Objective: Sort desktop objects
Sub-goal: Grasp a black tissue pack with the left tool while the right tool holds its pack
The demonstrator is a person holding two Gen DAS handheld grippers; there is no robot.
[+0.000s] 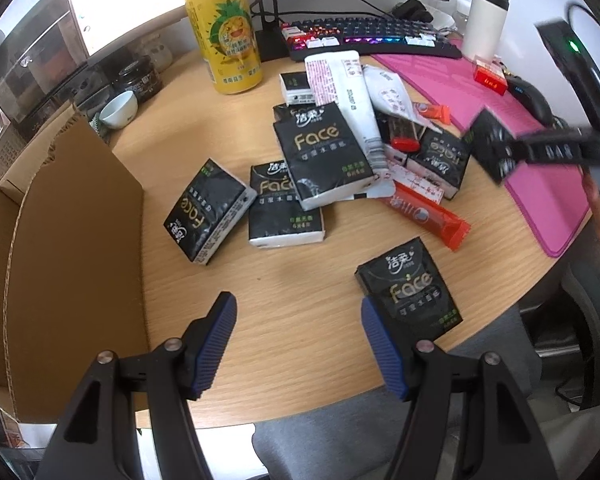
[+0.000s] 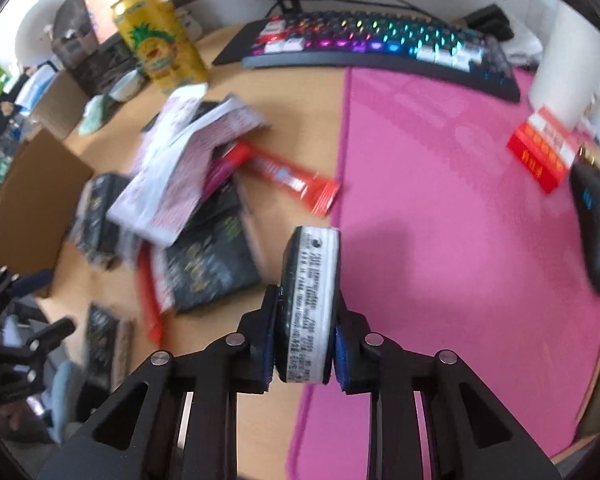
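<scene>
Several black "Face" tissue packs lie in a heap mid-table, among them one on top [image 1: 324, 152] and one near the front edge [image 1: 410, 288]. White paper packets [image 1: 352, 92] and a red snack wrapper [image 1: 428, 212] are mixed in. My left gripper [image 1: 296, 302] hangs open over bare wood, its right finger just beside the front pack. My right gripper [image 2: 306, 312] is shut on a tissue pack [image 2: 310, 280], held on edge above the border of the pink mat [image 2: 440, 200]. In the left wrist view that gripper [image 1: 512, 152] appears at the right, blurred, with its pack [image 1: 488, 144].
An open cardboard box [image 1: 60, 240] stands at the left table edge. A yellow can [image 1: 224, 32], a small bowl [image 1: 120, 110], a lit keyboard [image 1: 372, 36], a white bottle [image 1: 486, 20], a red box [image 1: 490, 78] and a black mouse [image 2: 596, 232] ring the back and right.
</scene>
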